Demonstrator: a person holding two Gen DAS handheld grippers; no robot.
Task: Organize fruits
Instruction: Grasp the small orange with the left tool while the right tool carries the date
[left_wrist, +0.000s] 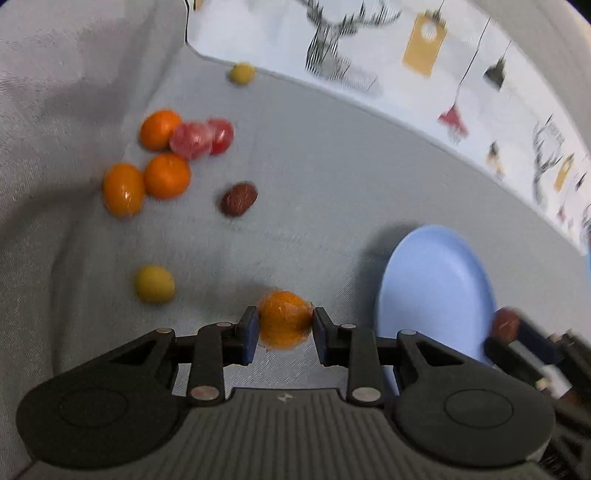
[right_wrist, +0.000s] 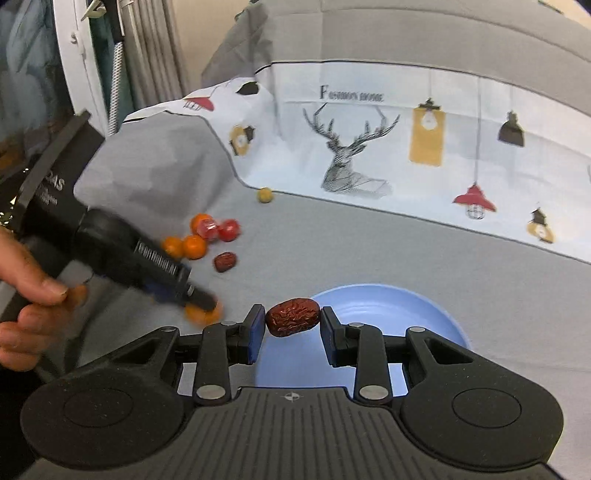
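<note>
Surface: grey cloth (left_wrist: 332, 192), draped up at the left edge; a printed sheet (right_wrist: 369, 147) with deer and lamps runs along the far edge. Loose fruit (left_wrist: 166, 155) sits toward the far left corner. Blue plate (left_wrist: 436, 288) near the right edge is bare. Left gripper (left_wrist: 284, 325) is clamped on an orange fruit (left_wrist: 284, 319) just left of the plate. Right gripper (right_wrist: 293, 319) pinches a red date (right_wrist: 293, 317) above the plate's near rim. Left hand (right_wrist: 26, 295) partly cut off, blurred.
</note>
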